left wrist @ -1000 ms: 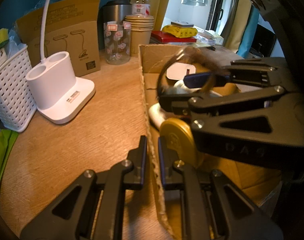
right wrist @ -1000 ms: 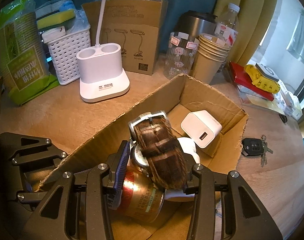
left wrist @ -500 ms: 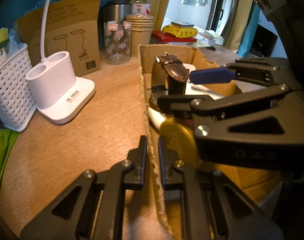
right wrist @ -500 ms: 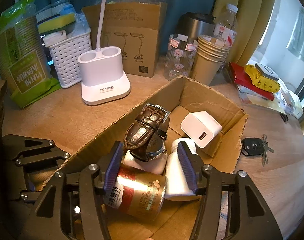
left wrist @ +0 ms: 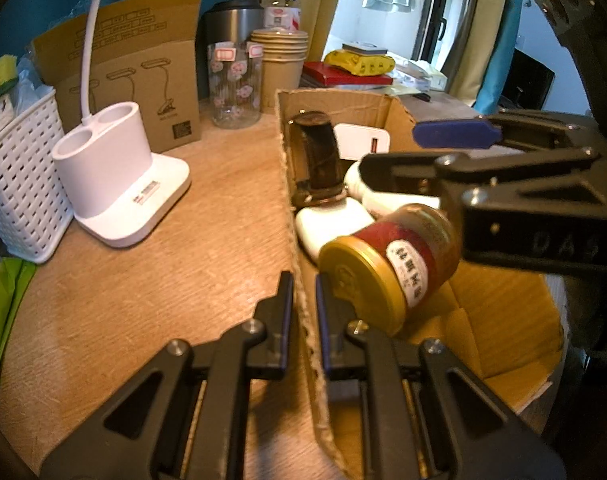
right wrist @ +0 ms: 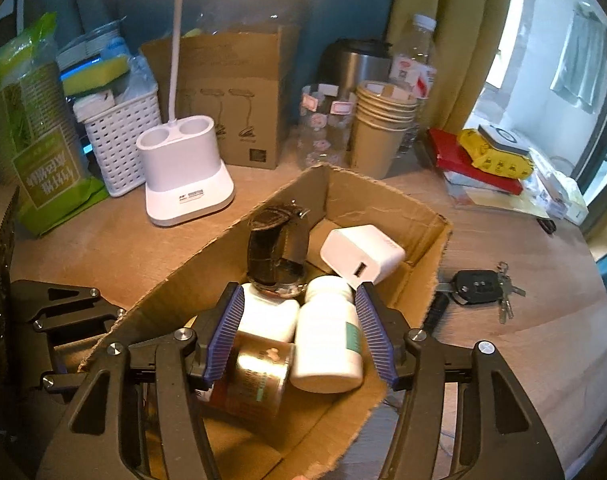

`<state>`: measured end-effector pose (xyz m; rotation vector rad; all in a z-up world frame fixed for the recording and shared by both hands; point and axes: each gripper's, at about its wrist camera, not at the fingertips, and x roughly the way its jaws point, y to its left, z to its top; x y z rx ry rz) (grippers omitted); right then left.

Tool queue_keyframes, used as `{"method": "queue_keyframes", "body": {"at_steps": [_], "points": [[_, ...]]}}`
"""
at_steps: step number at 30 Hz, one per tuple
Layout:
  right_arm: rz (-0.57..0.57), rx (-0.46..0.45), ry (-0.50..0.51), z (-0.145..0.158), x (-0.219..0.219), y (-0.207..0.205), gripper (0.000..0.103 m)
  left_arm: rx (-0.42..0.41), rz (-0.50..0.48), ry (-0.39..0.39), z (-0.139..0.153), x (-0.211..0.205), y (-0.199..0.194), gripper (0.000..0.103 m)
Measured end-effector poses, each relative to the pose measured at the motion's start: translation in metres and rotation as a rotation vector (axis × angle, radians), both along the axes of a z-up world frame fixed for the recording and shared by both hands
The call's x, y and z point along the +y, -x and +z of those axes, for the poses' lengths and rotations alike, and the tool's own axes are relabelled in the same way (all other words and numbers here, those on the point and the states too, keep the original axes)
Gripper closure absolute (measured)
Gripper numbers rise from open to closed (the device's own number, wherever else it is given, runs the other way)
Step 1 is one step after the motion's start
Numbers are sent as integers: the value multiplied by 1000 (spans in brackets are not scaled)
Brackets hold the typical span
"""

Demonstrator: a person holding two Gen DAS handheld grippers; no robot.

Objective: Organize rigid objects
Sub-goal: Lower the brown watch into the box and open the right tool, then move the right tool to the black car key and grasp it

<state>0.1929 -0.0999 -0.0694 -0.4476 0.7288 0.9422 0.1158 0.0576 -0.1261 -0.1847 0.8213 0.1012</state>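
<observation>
left tongs (left wrist: 303, 300): low at the near end of the cardboard box (left wrist: 335, 100), nearly closed, one finger on each side of the box's left wall, pinching that wall
right tongs (right wrist: 299, 334): spread wide, nothing held, hovering over the box's near half with blue ribbed pads (right wrist: 373, 336) facing each other; in the left view they reach in from the right above the box contents
box contents: watch (right wrist: 277, 248) with dark leather strap standing on edge against the left wall, resting on a white bottle (right wrist: 269, 318); second white bottle (right wrist: 329, 344) with a teal label lying just beside it; white charger (right wrist: 361, 254) at the far end, leaning on the second bottle's cap; gold-lidded jar (left wrist: 391, 264) with a red label on its side at the near end
watch vs tongs: apart, watch sits beyond the pad tips
outside box, right: car key (right wrist: 481, 286) with keyring on the surface (right wrist: 523, 340), near the box's right wall
outside box, left: white lamp base (right wrist: 185, 172) with two cups, well apart from the box; white slotted basket (right wrist: 123, 136) behind it holding sponges and packets
back row: lamp carton (right wrist: 239, 92), clear printed jar (right wrist: 321, 124), paper cup stack (right wrist: 383, 124), steel mug, water bottle
edges: box rim torn and ragged at the near right corner; surface edge curves away at right
open room: bare surface between the lamp base and the box's left wall, and right of the key
</observation>
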Motion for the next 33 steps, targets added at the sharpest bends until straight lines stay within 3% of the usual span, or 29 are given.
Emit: {"method": "queue_keyframes", "body": {"at_steps": [11,14,17,33], "points": [[-56,-16,-38,10,-21,-6,41,0,0,0,0,0,0,91],[-82,-22,-58,15,-31,-11,33,0,0,0,0,0,0,91],[-113,-20,-78,19,-43,-17,33,0,0,0,0,0,0,91],[-349,12,-142,13,-109,-73,33,0,0,0,0,0,0,91]]}}
